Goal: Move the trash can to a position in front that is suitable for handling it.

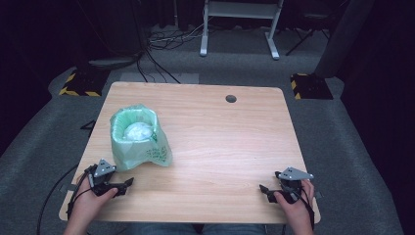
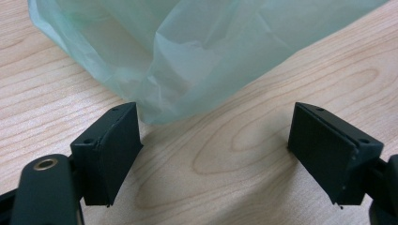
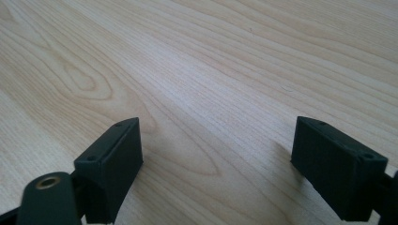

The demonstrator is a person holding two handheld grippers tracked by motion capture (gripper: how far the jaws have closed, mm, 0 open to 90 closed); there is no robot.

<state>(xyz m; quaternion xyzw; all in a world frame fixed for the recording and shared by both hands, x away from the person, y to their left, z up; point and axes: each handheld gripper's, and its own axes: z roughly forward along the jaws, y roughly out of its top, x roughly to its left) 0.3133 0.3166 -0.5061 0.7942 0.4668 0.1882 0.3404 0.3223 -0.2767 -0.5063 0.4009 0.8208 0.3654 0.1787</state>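
Green plastic bag standing on the left half of the wooden table, mouth folded open around something pale and crumpled inside, too blurred to name. Left gripper resting near the front left corner, just in front of the bag; in the left gripper view, jaws spread wide with nothing between them, the bag's lower corner just beyond the tips and not touched. Right gripper near the front right corner, well apart from the bag, jaws equally wide and empty over bare wood.

Likely step in hand: reaching for the bag with the left gripper. To do it well:

- Approach low and level, aiming at a doubled fold of film rather than a single loose flap.
- Close slowly, since thin film slips and tears.
- Avoid shoving the corner forward, or the bag tips and spills.
- Bring the right gripper across to the far rim, so that 2 grips steady the mouth.
- Lift only once both pinches look firm.
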